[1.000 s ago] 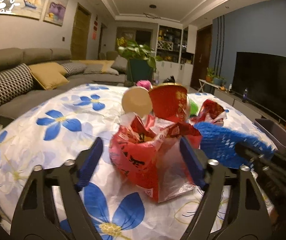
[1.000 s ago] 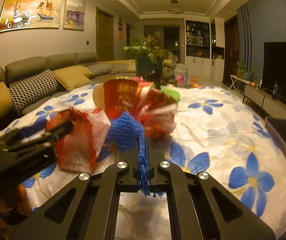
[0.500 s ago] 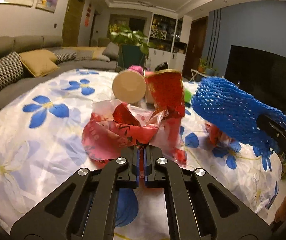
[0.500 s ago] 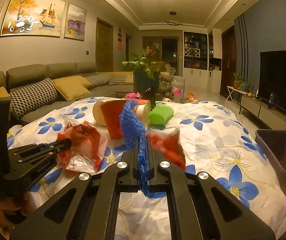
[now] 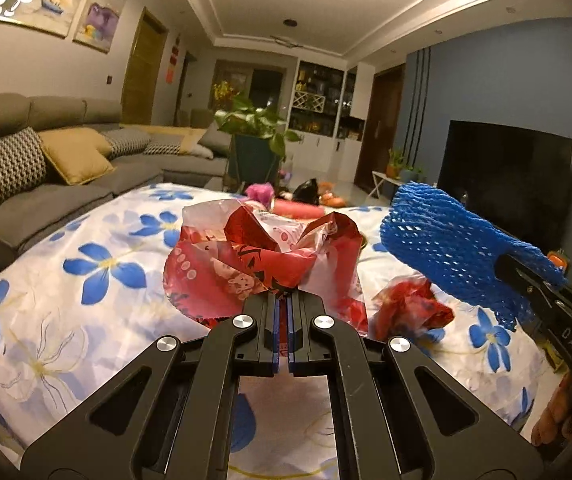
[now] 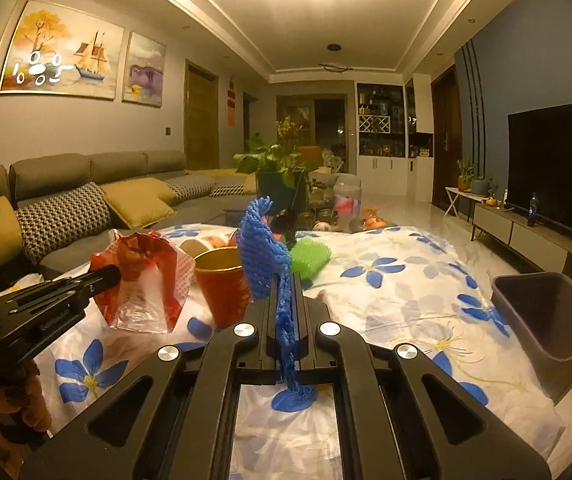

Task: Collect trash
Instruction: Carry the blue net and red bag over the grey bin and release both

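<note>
My left gripper [image 5: 284, 300] is shut on a crumpled red and clear plastic bag [image 5: 246, 264], held up above the flowered cloth. The same bag [image 6: 146, 280] hangs from that gripper at the left of the right wrist view. My right gripper [image 6: 285, 284] is shut on a blue foam net sleeve [image 6: 262, 256], which also shows at the right of the left wrist view as the blue net [image 5: 454, 252]. A red paper cup [image 6: 222, 284] stands on the cloth behind it. Another crumpled red wrapper [image 5: 410, 308] lies on the cloth.
A grey bin [image 6: 546, 320] stands at the right edge of the flowered cloth [image 6: 398, 292]. A green spiky ball [image 6: 310, 258] lies beyond the cup. A grey sofa with cushions [image 6: 86, 204] runs along the left, a TV [image 6: 558, 160] on the right.
Both grippers have risen from the cloth with their loads. The left one went from open around the red bag to shut on it and lifted it.
</note>
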Available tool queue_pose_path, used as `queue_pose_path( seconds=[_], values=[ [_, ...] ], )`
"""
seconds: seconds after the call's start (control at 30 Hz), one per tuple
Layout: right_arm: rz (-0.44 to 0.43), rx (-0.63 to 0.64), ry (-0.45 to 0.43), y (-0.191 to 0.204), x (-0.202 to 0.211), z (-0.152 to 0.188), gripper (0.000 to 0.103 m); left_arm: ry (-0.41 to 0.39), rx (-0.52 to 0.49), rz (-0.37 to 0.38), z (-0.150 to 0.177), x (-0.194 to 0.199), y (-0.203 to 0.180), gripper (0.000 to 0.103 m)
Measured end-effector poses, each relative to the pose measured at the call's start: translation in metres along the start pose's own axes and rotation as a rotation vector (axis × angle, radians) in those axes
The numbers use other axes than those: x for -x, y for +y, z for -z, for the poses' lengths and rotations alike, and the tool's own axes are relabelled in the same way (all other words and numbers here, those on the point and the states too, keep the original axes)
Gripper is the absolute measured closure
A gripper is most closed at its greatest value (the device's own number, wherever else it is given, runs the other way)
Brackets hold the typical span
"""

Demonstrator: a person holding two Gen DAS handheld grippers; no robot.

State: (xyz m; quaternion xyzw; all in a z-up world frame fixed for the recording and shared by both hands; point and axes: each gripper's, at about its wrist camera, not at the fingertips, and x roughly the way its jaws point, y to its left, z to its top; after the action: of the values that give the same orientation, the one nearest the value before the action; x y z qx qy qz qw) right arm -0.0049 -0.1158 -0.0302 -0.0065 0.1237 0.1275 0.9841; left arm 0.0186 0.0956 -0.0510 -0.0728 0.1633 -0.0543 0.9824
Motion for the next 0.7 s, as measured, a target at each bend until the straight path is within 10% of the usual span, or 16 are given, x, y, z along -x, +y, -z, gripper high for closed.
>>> queue_pose_path(
  seconds=[0.7],
  values=[
    [0.209, -0.085, -0.068, -0.084, 0.031, -0.012, 0.098, -0.056, -0.125, 0.168, -0.032, -0.013, -0.092, 0.101]
  ],
)
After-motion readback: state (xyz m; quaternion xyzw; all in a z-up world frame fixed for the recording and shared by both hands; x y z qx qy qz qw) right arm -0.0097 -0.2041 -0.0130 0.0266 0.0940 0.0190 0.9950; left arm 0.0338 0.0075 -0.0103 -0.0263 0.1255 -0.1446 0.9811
